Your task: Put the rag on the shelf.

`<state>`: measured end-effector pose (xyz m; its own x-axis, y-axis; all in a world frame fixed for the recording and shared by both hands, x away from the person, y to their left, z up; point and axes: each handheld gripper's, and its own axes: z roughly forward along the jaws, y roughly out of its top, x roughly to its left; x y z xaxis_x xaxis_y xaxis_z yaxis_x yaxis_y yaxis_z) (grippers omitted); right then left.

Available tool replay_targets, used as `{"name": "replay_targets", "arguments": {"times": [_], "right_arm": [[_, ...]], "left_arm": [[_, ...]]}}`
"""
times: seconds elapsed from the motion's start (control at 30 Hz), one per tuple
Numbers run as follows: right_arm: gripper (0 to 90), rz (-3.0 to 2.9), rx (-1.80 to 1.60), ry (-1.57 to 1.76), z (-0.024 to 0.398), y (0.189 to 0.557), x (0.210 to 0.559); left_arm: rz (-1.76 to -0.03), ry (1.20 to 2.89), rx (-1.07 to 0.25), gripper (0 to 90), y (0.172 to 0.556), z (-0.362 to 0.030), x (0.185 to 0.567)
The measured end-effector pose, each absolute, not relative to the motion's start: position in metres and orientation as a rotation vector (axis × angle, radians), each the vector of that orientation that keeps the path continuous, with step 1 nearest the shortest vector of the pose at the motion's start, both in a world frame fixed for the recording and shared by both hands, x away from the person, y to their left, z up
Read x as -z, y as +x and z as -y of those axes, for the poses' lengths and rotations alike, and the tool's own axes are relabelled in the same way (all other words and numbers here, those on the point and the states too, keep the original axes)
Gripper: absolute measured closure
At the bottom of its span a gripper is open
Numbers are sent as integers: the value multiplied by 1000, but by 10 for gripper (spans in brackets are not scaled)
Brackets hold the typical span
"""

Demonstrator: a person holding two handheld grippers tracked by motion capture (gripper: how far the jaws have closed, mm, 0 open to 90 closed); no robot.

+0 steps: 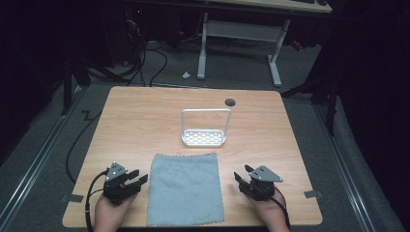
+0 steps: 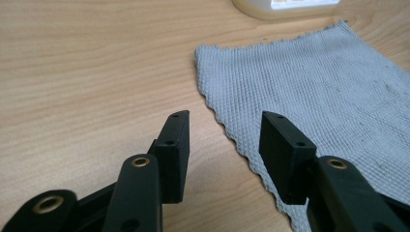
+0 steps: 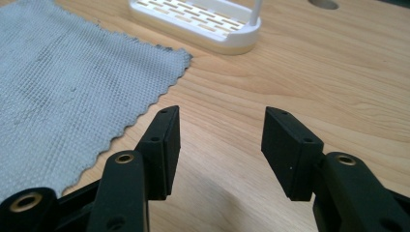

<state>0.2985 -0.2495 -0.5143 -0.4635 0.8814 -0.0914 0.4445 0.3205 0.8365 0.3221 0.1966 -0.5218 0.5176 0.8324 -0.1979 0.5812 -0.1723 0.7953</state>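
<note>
A grey knitted cloth (image 1: pixel 185 188) lies flat on the wooden table (image 1: pixel 135 116) near its front edge. Behind it stands a white slotted rack (image 1: pixel 204 137) with a tall wire handle. My left gripper (image 1: pixel 139 177) rests just left of the cloth, open and empty; in the left gripper view its jaws straddle the cloth's (image 2: pixel 309 92) left edge above the table. My right gripper (image 1: pixel 240 174) sits just right of the cloth, open and empty. In the right gripper view, the gripper (image 3: pixel 221 126) hovers over bare wood, with the cloth (image 3: pixel 63 82) at left and the rack (image 3: pixel 198 21) ahead.
A dark round hole (image 1: pixel 230 102) marks the table's far right. Beyond the table, on the floor, stand a white desk frame (image 1: pixel 241 43) and loose cables (image 1: pixel 145 58). Bare wood surrounds the cloth and rack.
</note>
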Motion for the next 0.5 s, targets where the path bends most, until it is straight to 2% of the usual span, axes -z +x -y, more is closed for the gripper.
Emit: {"name": "replay_targets", "arguments": {"times": [0.5], "right_arm": [[496, -2091, -1055, 1149, 253, 294, 518]], "left_arm": [[-1148, 1881, -336, 539, 323, -186, 524]]}}
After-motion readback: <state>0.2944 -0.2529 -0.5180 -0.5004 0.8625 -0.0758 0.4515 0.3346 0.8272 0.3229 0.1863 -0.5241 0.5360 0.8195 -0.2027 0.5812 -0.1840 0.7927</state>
